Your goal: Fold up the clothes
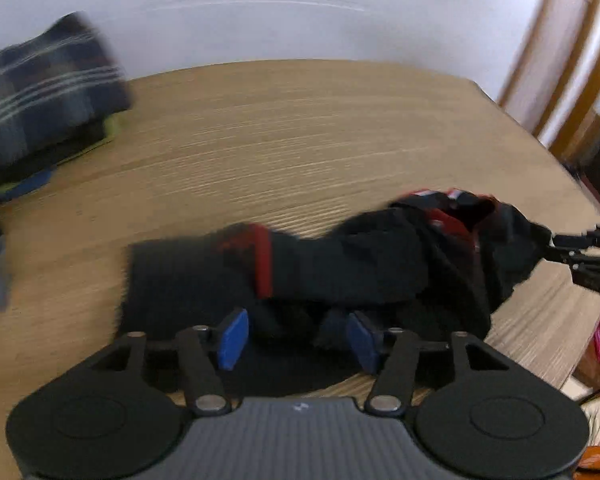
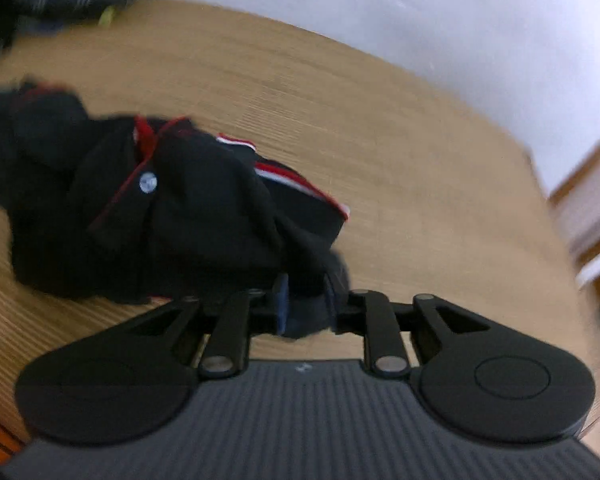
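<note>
Wood table (image 1: 300,128), black-and-red garment (image 1: 340,264) bunched mid-fold.
Right gripper (image 2: 305,300) pinched on hem to drag it; left gripper (image 1: 296,336) spread wide over cloth, gripping nothing.

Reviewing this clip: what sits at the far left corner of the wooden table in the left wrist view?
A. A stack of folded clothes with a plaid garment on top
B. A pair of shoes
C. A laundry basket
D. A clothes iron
A: a plaid garment tops a folded pile on the wooden table.
</note>
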Motion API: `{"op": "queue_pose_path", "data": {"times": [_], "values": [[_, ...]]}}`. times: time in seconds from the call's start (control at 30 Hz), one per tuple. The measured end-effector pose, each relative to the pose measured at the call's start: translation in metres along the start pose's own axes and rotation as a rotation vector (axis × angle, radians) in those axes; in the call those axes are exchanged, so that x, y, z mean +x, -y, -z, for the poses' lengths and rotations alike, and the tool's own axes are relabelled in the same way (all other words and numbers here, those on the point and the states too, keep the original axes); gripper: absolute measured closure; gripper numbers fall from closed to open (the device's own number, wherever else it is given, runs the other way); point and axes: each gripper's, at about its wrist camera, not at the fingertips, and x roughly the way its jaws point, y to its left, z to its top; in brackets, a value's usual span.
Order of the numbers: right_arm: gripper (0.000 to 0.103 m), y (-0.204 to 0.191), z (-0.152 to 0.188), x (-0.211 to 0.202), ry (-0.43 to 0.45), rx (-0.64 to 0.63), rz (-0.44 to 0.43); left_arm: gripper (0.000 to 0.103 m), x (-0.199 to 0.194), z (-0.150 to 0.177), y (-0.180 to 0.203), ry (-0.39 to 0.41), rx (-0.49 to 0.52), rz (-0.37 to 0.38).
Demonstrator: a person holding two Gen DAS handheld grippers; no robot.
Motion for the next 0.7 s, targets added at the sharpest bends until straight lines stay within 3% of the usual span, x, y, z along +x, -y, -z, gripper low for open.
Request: {"op": "queue_pose_path", "data": {"times": [0.1,0.13,0.2,0.3,0.4,0.43,0.47,0.53,0.6,0.7], "values": [[0.037,0.013,0.007,-0.005,0.087,0.031,-0.08,0.039,0.026,-0.016,0.026,-0.019,0.088,-0.002],[0.034,0.015,0.011,-0.004,0.117,0.019,-0.092,0.038,0.036,-0.02,0.037,-0.025,0.118,-0.003],[0.034,0.017,0.015,0.004,0.159,-0.024,-0.127,0.033,0.052,-0.026,0.058,-0.034,0.198,-0.014],[0.034,0.032,0.02,0.023,0.153,-0.033,-0.223,0.029,0.077,-0.032,0.087,-0.067,0.312,-0.044],[0.034,0.042,0.021,0.045,0.141,-0.005,-0.325,0.029,0.098,-0.033,0.102,-0.098,0.349,-0.097],[0.034,0.045,0.02,0.052,0.141,0.004,-0.35,0.031,0.104,-0.033,0.103,-0.105,0.343,-0.107],[0.034,0.048,0.018,0.058,0.142,0.012,-0.371,0.052,0.11,-0.033,0.102,-0.11,0.326,-0.118],[0.041,0.052,0.016,0.065,0.132,0.02,-0.401,0.085,0.117,-0.034,0.099,-0.11,0.25,-0.146],[0.079,0.049,0.028,0.053,0.119,0.044,-0.425,0.089,0.107,-0.033,0.099,-0.07,0.198,-0.179],[0.085,0.052,0.028,0.025,0.188,0.103,-0.451,0.09,0.066,-0.037,0.096,0.05,0.136,-0.224]]}}
